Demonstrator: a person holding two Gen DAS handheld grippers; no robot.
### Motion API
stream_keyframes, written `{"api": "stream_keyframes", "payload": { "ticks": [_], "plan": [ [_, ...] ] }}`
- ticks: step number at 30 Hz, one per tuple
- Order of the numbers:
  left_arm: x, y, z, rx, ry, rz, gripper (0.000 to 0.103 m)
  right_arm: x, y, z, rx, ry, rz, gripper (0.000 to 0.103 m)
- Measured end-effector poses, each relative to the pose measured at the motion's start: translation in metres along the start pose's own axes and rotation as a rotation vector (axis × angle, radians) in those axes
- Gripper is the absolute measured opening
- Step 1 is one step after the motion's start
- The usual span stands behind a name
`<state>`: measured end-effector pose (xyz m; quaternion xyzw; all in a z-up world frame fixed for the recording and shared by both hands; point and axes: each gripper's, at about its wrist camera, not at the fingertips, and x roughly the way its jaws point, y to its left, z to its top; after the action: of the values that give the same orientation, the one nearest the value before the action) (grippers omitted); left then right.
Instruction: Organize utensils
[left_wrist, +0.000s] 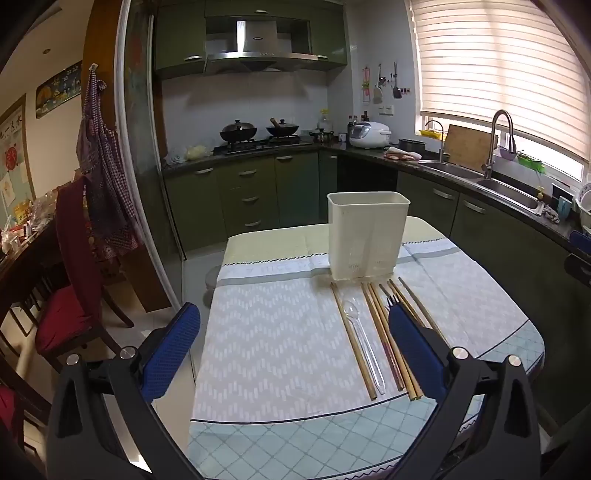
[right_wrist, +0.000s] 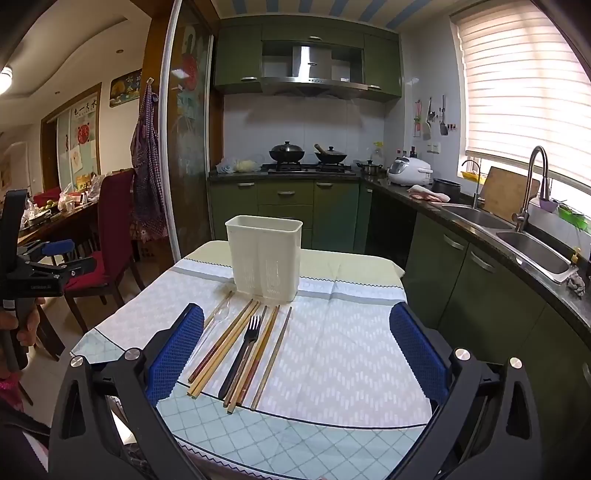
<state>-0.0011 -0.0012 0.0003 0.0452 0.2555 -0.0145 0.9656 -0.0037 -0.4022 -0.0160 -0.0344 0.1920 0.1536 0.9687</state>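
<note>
A cream plastic utensil holder (left_wrist: 367, 236) (right_wrist: 264, 254) stands upright at the far side of the table. In front of it lie several wooden chopsticks (left_wrist: 351, 339) (right_wrist: 225, 347), a clear plastic spoon (left_wrist: 360, 336) (right_wrist: 221, 314) and a black fork (right_wrist: 243, 347) (left_wrist: 390, 302), all flat on the cloth. My left gripper (left_wrist: 295, 347) is open and empty above the table's near left part. My right gripper (right_wrist: 295, 350) is open and empty above the near edge, right of the utensils. The left gripper also shows in the right wrist view (right_wrist: 55, 254), far left.
The table (right_wrist: 295, 454) has a checked cover and a white patterned cloth (left_wrist: 277, 332). A red-cushioned chair (left_wrist: 70, 280) stands left of it. Green cabinets, a stove with woks (left_wrist: 258, 133) and a sink (left_wrist: 509, 192) line the back and right.
</note>
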Motion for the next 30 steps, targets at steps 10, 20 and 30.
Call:
{"api": "stream_keyframes", "payload": {
  "ticks": [10, 20, 30],
  "plan": [
    [0.0, 0.0, 0.0, 0.005, 0.006, 0.003, 0.097, 0.001, 0.0, 0.0, 0.005, 0.006, 0.0, 0.099],
    [0.0, 0.002, 0.001, -0.003, 0.005, -0.001, 0.097, 0.003, 0.0, 0.001, 0.003, 0.008, -0.003, 0.099],
    [0.003, 0.005, -0.001, -0.007, 0.008, -0.004, 0.097, 0.008, 0.004, -0.003, 0.004, 0.011, -0.002, 0.099]
  ]
}}
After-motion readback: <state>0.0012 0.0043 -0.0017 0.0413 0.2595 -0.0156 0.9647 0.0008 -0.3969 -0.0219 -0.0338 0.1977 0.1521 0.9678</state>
